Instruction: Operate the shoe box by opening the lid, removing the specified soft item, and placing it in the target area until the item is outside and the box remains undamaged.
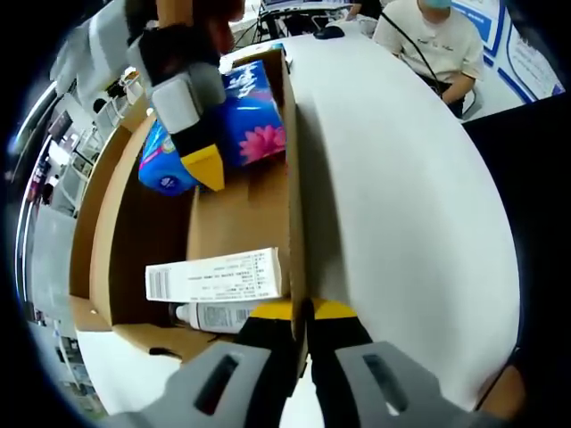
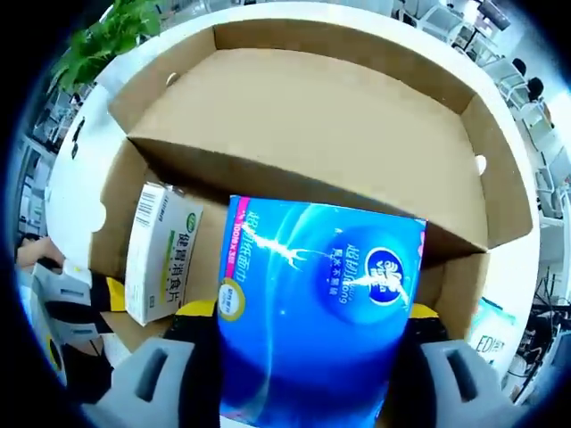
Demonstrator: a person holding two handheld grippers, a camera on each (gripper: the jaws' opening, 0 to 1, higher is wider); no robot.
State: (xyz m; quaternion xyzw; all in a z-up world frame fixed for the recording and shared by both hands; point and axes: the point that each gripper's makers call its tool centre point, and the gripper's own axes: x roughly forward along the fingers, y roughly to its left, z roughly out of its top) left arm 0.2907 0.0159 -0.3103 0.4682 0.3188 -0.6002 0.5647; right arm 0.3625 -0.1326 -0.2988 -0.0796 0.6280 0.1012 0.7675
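The brown cardboard shoe box (image 1: 241, 214) lies open on a white table, its lid (image 2: 303, 125) folded back. My left gripper (image 1: 302, 312) is shut on the box's side wall, yellow tips on either side of the cardboard edge. My right gripper (image 2: 310, 312) is shut on a soft blue tissue pack (image 2: 321, 303), which it holds over the box's interior. In the left gripper view, the right gripper (image 1: 203, 160) reaches in from the upper left, clamped on that same blue tissue pack (image 1: 254, 116). The left gripper (image 2: 111, 299) sits at the box's left edge in the right gripper view.
A white and green carton (image 2: 161, 250) lies inside the box, seen also as a white carton (image 1: 219, 275) with a barcode. A small white bottle (image 1: 210, 316) lies beside it. The white table (image 1: 401, 178) stretches to the right. A person (image 1: 437, 36) sits at its far end.
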